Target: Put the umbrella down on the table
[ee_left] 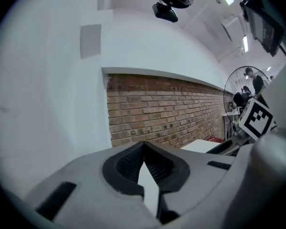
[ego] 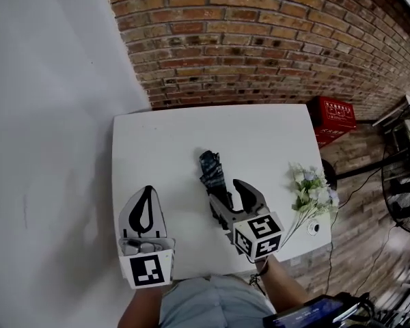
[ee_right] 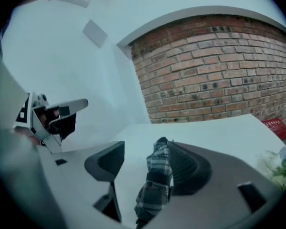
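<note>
Right gripper (ego: 225, 191): jaws spread wide over the white table (ego: 164, 149), pinching nothing. Between them, the folded plaid umbrella (ego: 211, 171) in dark blue and grey checks, strapped round its middle. In the right gripper view (ee_right: 144, 149), umbrella (ee_right: 157, 180) leaning on the ribbed pad of the right-hand jaw and clear of the other. From the head view, lying lengthwise near the table's middle with its far tip toward the brick wall (ego: 260, 39). Cannot tell whether the near end rests on the top.

Left gripper (ego: 148, 190): tips pressed together, empty, above the table's near left part and well apart from the umbrella. Same in its own view (ee_left: 144, 144) – tips meeting, only a bare slit lower down.

Writing: white print on the red crate (ego: 331, 113) beyond the table, too small to read. Marker cubes – black-and-white squares only, no letters. Bunch of white flowers (ego: 313, 190) at the table's right edge.
</note>
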Demonstrator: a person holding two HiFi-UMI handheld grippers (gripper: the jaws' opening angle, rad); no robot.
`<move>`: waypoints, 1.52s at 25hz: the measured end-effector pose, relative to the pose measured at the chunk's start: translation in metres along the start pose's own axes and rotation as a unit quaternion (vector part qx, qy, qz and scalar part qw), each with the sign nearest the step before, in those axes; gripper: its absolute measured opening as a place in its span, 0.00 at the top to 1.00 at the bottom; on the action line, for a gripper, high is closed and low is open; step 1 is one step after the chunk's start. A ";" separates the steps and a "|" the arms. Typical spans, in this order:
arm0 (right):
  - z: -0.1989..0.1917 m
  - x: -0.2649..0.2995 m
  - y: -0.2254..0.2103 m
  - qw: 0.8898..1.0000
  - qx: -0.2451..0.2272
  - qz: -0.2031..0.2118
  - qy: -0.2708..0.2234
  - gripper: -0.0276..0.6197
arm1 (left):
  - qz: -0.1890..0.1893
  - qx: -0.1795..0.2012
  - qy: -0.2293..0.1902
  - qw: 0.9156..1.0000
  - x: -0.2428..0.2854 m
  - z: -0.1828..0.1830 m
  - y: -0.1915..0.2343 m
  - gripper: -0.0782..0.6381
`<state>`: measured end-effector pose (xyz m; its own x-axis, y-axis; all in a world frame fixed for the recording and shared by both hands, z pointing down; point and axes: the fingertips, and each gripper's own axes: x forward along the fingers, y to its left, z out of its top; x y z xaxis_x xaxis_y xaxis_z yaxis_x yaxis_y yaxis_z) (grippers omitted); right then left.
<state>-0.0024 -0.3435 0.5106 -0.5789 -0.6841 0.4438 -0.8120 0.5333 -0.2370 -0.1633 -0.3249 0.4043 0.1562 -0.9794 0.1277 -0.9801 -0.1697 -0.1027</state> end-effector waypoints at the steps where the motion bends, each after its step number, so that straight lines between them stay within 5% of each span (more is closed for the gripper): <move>1: 0.012 -0.006 0.004 1.000 -0.006 0.004 -0.018 0.52 | 0.001 0.000 -0.007 1.000 -0.004 0.006 -0.003 0.88; 10: 0.125 -0.084 0.030 0.981 -0.074 -0.008 -0.180 0.95 | 0.002 0.020 -0.066 0.998 -0.029 0.082 -0.027 0.88; 23: 0.127 -0.117 0.036 0.973 -0.128 -0.018 -0.192 0.95 | 0.008 0.041 -0.093 0.995 -0.046 0.110 -0.049 0.88; 38: 0.120 -0.119 0.046 0.974 -0.125 -0.008 -0.190 0.95 | 0.008 0.039 -0.089 0.995 -0.057 0.103 -0.052 0.88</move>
<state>0.0201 -0.2975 0.3432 -0.5903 -0.8029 0.0837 -0.8053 0.5928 0.0071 -0.1089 -0.2713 0.3010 0.1667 -0.9846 -0.0516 -0.9711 -0.1549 -0.1814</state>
